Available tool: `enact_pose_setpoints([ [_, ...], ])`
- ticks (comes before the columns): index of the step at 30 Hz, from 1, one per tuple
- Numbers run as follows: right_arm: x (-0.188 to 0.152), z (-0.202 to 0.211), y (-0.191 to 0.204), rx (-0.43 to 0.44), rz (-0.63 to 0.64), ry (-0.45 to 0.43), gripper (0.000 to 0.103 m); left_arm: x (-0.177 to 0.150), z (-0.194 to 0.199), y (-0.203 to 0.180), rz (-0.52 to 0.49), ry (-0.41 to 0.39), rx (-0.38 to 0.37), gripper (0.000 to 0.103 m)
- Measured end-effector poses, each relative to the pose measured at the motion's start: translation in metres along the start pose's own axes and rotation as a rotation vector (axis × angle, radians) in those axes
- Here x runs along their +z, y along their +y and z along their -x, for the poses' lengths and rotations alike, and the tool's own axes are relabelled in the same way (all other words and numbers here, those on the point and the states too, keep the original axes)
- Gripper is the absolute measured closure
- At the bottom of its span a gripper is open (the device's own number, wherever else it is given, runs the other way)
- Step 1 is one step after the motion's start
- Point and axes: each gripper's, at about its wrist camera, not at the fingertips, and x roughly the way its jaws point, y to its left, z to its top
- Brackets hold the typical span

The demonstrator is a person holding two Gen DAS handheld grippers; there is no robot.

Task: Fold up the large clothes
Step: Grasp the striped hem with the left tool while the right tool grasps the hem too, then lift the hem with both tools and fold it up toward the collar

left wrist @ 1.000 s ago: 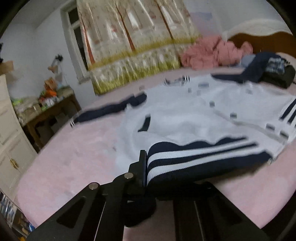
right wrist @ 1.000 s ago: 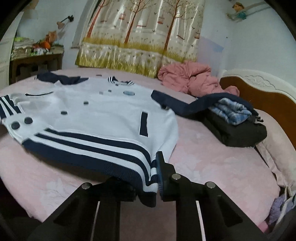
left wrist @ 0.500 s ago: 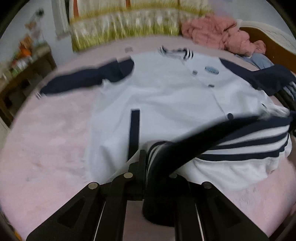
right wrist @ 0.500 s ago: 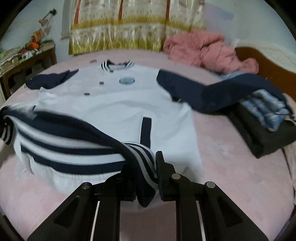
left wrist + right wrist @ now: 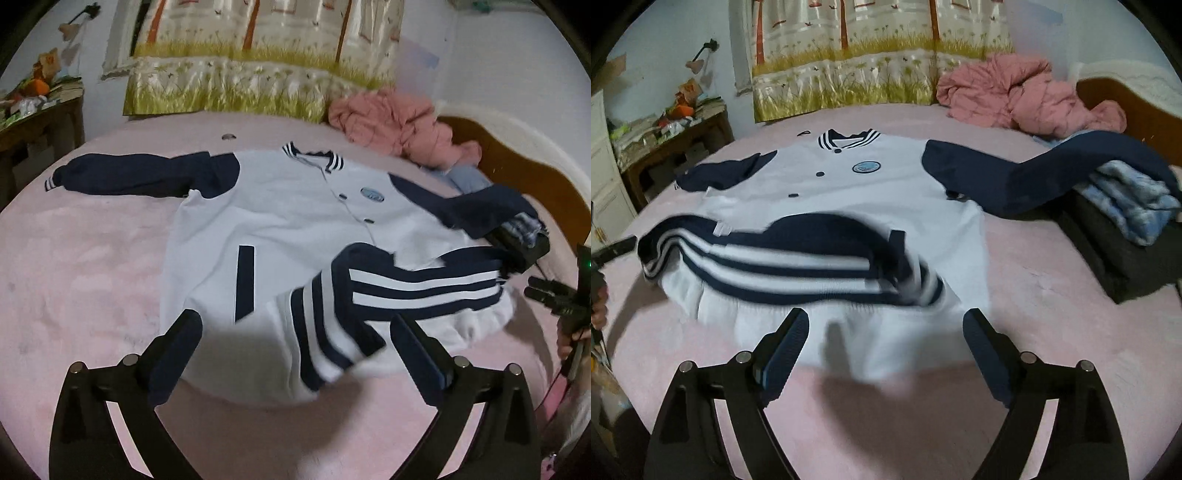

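Item: jacket (image 5: 280, 221), white body, navy sleeves, navy-and-white striped hem and collar; it is laid front-up on the pink bed (image 5: 85, 266).
Hem: the striped hem (image 5: 417, 291) is seen turned up over the lower body, lying blurred across the white cloth; the same band is seen in the right wrist view (image 5: 783, 266).
Sleeves: one navy sleeve (image 5: 129, 177) is spread flat on the bed; the other navy sleeve (image 5: 1052, 173) is draped over a stack of folded clothes (image 5: 1126, 221).
Left tool: the left tool (image 5: 295, 343) is held with jaws opening, spread wide; no cloth is pressed by its pads; the folded hem corner lies just ahead, between and beyond the fingertips.
Right tool: the right tool (image 5: 886, 339) is held with jaws opening, spread wide; nothing is gripped; the white edge of the jacket lies just ahead of the fingertips, the striped band beyond it.
Surroundings: a pink quilt (image 5: 1015, 96) is bunched near the headboard (image 5: 1137, 103); a patterned curtain (image 5: 879, 55) hangs behind; a cluttered wooden surface (image 5: 676, 136) stands at the wall.
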Motion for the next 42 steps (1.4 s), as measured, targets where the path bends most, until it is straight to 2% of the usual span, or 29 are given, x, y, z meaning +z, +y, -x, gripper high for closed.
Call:
enact_pose_setpoints([
  [2, -0.008, 0.005, 0.003, -0.028, 0.032, -0.003, 0.016, -0.008, 0.008, -0.003, -0.020, -0.013, 0.019, 0.000],
  [5, -0.011, -0.003, 0.004, -0.107, 0.058, 0.012, 0.016, -0.015, -0.007, -0.007, -0.071, 0.040, 0.061, 0.000],
  [8, -0.005, -0.010, -0.003, -0.111, 0.018, -0.003, 0.016, -0.023, -0.023, -0.010, -0.114, 0.119, 0.048, 0.000],
  [11, 0.006, -0.021, -0.012, -0.086, -0.014, -0.021, 0.016, -0.033, -0.027, -0.017, -0.186, 0.143, 0.043, 0.000],
  [13, 0.016, -0.035, -0.019, -0.054, -0.036, -0.005, 0.016, -0.036, -0.032, -0.020, -0.241, 0.138, 0.156, 0.000],
  [15, 0.022, -0.048, -0.020, -0.021, -0.039, 0.015, 0.016, -0.031, -0.040, -0.017, -0.245, 0.133, 0.278, 0.000],
  [16, 0.025, -0.057, -0.020, -0.001, -0.030, 0.038, 0.016, -0.026, -0.043, -0.012, -0.234, 0.126, 0.313, 0.000],
  [17, 0.028, -0.067, -0.019, 0.020, -0.010, 0.074, 0.016, -0.020, -0.044, -0.007, -0.219, 0.107, 0.313, 0.000],
  [19, 0.029, -0.078, -0.013, 0.002, 0.035, 0.109, 0.016, -0.008, -0.041, 0.004, -0.182, 0.052, 0.331, 0.000],
  [20, 0.030, -0.081, -0.012, -0.040, 0.050, 0.103, 0.019, -0.001, -0.039, 0.011, -0.167, 0.027, 0.367, 0.000],
  [21, 0.031, -0.082, -0.013, -0.088, 0.056, 0.092, 0.032, 0.005, -0.038, 0.018, -0.157, 0.001, 0.411, 0.000],
  [22, 0.033, -0.082, -0.018, -0.099, 0.036, 0.082, 0.040, 0.010, -0.037, 0.025, -0.151, -0.020, 0.448, 0.000],
  [24, 0.034, -0.078, -0.030, -0.057, -0.048, 0.061, 0.070, 0.018, -0.037, 0.040, -0.128, -0.036, 0.495, 0.002],
  [26, 0.031, -0.071, -0.039, -0.040, -0.115, 0.025, 0.072, 0.019, -0.036, 0.053, -0.082, -0.020, 0.451, 0.011],
  [28, 0.026, -0.059, -0.039, -0.026, -0.140, -0.019, 0.073, 0.013, -0.031, 0.061, -0.030, -0.010, 0.352, 0.011],
  [32, 0.014, -0.042, -0.030, -0.042, -0.113, -0.052, 0.072, -0.007, -0.024, 0.062, 0.035, 0.023, 0.150, 0.011],
  [33, 0.012, -0.040, -0.028, -0.043, -0.108, -0.053, 0.065, -0.013, -0.021, 0.059, 0.032, 0.034, 0.134, 0.011],
  [35, 0.003, -0.036, -0.026, -0.062, -0.105, -0.034, 0.044, -0.024, -0.018, 0.046, -0.004, 0.036, 0.118, 0.011],
  [36, 0.000, -0.035, -0.027, -0.075, -0.112, -0.029, 0.039, -0.029, -0.016, 0.037, -0.035, 0.030, 0.111, 0.011],
  [38, -0.008, -0.032, -0.031, -0.069, -0.136, -0.024, 0.039, -0.032, -0.016, 0.022, -0.104, 0.026, 0.125, 0.010],
  [40, -0.015, -0.036, -0.039, -0.056, -0.173, 0.005, 0.039, -0.031, -0.029, 0.011, -0.155, 0.070, 0.228, 0.012],
  [42, -0.021, -0.044, -0.048, -0.072, -0.220, 0.052, 0.037, -0.029, -0.044, 0.008, -0.179, 0.125, 0.286, 0.035],
])
